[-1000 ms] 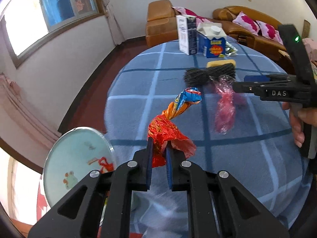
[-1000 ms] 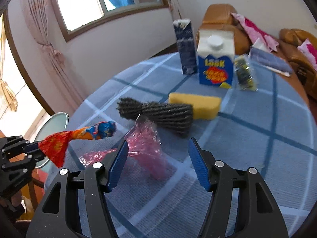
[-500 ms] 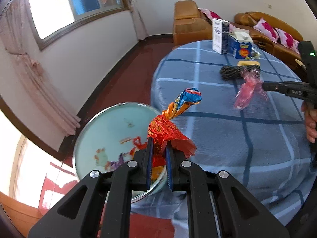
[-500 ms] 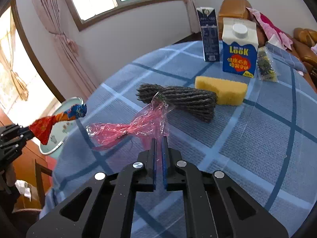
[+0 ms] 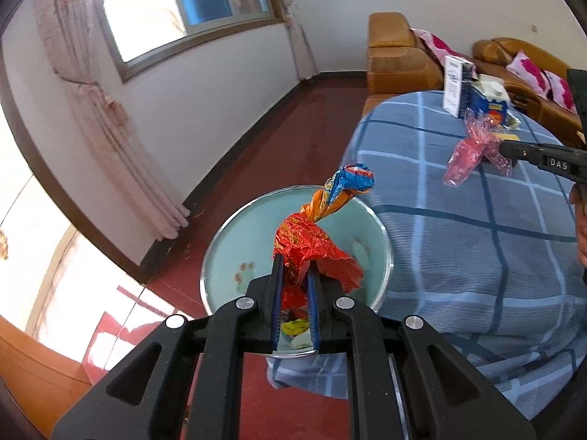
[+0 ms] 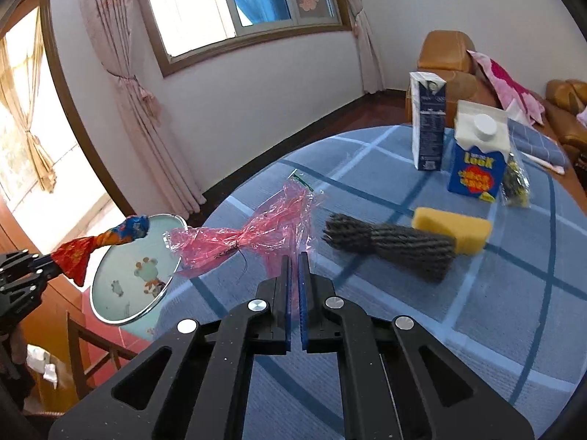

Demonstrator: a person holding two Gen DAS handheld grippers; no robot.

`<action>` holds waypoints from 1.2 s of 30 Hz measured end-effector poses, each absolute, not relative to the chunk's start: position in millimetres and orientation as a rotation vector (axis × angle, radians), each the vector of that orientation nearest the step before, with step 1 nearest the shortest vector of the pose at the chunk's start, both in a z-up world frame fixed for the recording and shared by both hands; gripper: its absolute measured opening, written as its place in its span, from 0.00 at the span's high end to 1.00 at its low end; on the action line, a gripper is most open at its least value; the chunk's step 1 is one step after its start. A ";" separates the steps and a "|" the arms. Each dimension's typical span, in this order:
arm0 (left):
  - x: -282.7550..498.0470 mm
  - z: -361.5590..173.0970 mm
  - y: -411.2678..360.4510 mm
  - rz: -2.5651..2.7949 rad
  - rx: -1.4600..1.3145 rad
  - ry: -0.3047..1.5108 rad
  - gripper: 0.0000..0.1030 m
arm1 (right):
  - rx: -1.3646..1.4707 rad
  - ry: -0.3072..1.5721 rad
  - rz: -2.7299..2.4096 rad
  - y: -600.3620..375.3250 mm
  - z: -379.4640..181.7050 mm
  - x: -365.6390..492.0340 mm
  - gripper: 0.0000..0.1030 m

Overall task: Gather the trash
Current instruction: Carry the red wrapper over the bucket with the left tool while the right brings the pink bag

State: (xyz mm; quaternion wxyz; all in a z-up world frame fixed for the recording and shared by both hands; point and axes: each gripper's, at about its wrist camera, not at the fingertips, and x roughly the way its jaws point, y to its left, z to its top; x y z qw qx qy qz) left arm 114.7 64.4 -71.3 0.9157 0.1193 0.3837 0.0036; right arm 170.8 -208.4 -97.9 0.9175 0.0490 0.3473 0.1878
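The table (image 6: 403, 330), covered in blue checked cloth, is taken as the landmark. The bin (image 5: 234, 253), round and pale green inside, stands on the floor just beside the table's edge; it now fills more of the left view than half a second ago. The red and orange wrapper (image 5: 312, 234) has been carried off the table and is held above the bin, pinched by the left gripper (image 5: 294, 275), whose jaws are seen slightly wider apart than before. The pink plastic wrap (image 6: 253, 234) has been lifted further above the table and is clamped by the right gripper (image 6: 295, 260).

On the table's far side stand two cartons (image 6: 477, 161), with a yellow sponge (image 6: 453, 227) and a dark bundle (image 6: 389, 245) nearer. The bin's contents are partly hidden behind the left gripper.
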 end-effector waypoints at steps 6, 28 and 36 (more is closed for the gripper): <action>111.1 -70.1 81.8 0.058 0.221 0.776 0.89 | 0.067 0.720 0.400 -181.4 -101.7 187.7 0.96; 108.9 -75.2 104.0 0.154 0.193 0.771 0.89 | -0.029 0.736 0.450 -115.1 -107.6 204.8 0.96; 109.1 -76.6 107.1 0.170 0.190 0.772 0.89 | -0.059 0.743 0.468 -99.4 -109.9 207.5 0.96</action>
